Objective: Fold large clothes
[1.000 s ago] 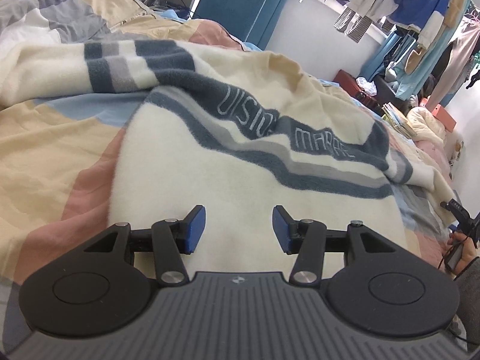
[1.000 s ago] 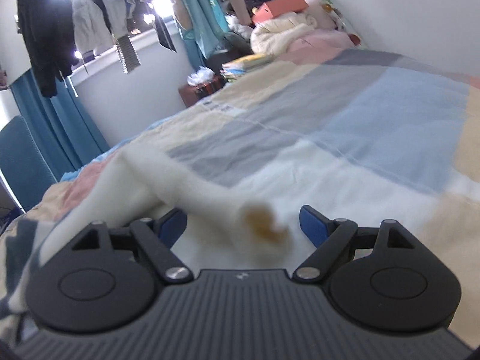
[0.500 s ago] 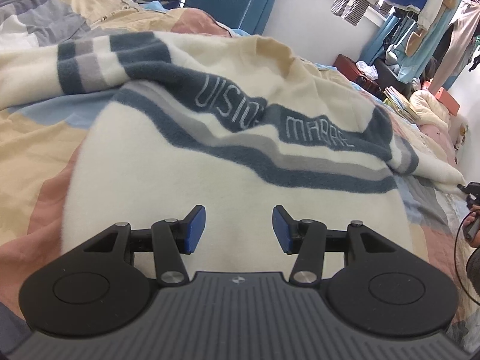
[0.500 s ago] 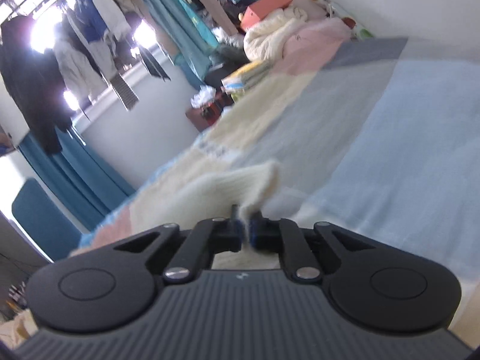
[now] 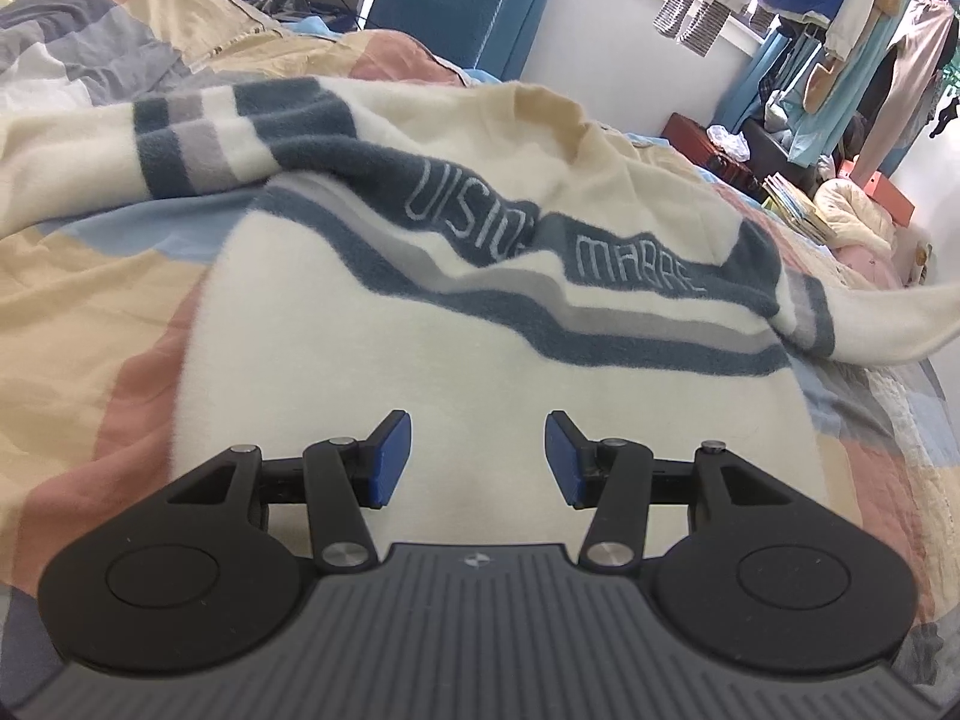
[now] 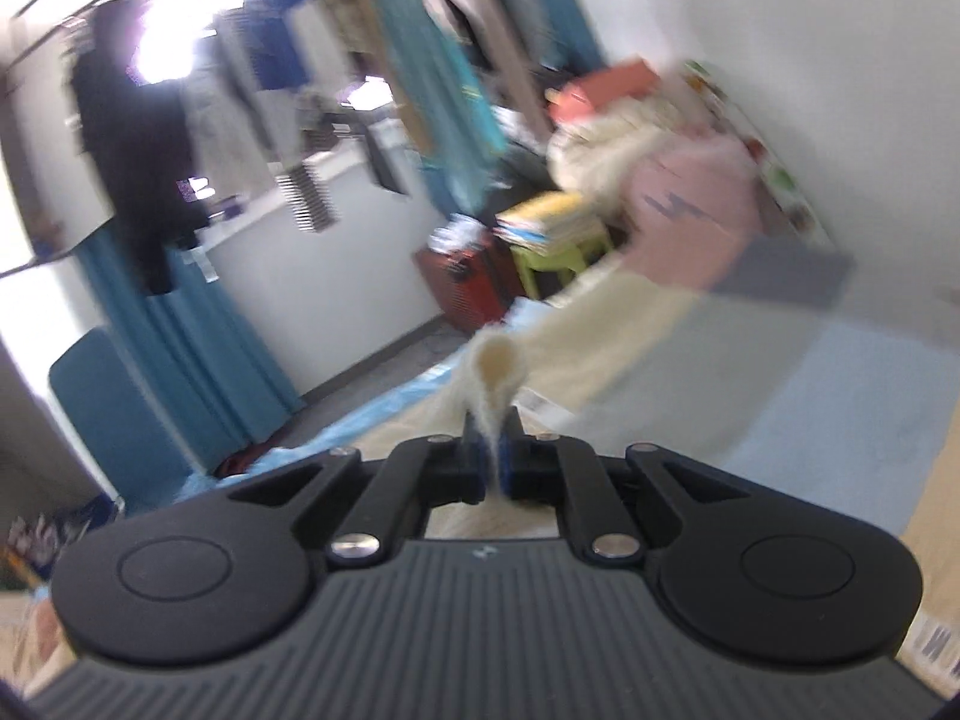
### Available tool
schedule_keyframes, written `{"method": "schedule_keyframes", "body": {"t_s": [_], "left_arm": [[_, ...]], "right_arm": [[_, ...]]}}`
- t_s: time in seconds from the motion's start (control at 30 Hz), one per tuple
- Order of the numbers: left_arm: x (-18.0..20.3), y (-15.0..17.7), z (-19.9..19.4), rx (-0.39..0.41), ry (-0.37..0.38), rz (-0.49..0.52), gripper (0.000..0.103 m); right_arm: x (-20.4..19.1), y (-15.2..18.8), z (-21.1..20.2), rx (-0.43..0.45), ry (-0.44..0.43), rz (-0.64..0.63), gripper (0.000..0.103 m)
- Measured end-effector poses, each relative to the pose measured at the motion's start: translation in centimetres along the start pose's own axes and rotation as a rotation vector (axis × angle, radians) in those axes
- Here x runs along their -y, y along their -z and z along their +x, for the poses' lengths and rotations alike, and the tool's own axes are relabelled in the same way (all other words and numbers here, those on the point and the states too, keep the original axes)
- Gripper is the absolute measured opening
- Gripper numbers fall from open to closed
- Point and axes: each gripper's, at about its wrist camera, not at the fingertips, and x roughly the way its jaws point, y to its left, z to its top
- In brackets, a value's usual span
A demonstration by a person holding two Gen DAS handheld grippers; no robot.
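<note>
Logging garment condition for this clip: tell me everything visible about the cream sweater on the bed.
The cream sweater looks fleecy, with dark blue and grey bands and pale lettering across the chest. It lies spread but rumpled on the patchwork bedspread. One banded sleeve trails to the picture's left; the other sleeve is raised off the bed, its cuff pinched in the shut right gripper. The left gripper hovers open over its lower body.

The sweater (image 5: pixel 480 360) is cream with slate-blue and grey stripes. Beneath it, the bedspread (image 5: pixel 78 276) shows peach, pink, pale-blue and grey patches. Beyond it hang teal curtains (image 5: pixel 468 0).
</note>
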Motion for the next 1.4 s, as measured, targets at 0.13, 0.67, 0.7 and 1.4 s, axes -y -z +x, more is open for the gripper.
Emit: {"method": "schedule_keyframes", "body": {"t_s": [0.13, 0.67, 0.7, 1.4], "left_arm": [[-0.6, 0.8, -1.5, 0.022, -0.006, 0.02, 0.055], [-6.0, 1.8, -8.6, 0.153, 0.092, -0.125, 0.055], [-6.4, 1.8, -9.0, 0.162, 0.095, -0.137, 0.055], [-14.6, 1.4, -9.3, 0.21, 0.129, -0.391, 0.055]], "right_arm": [[-6.9, -1.8, -4.7, 0.009, -0.064, -0.102, 0.007], [-36.4, 6.3, -24.2, 0.047, -0.527, -0.531, 0.007], [-37.9, 7.9, -24.8, 0.031, -0.549, -0.559, 0.007], [-45.0, 42.0, -24.6, -0.49, -0.643, -0.69, 0.011]]}}
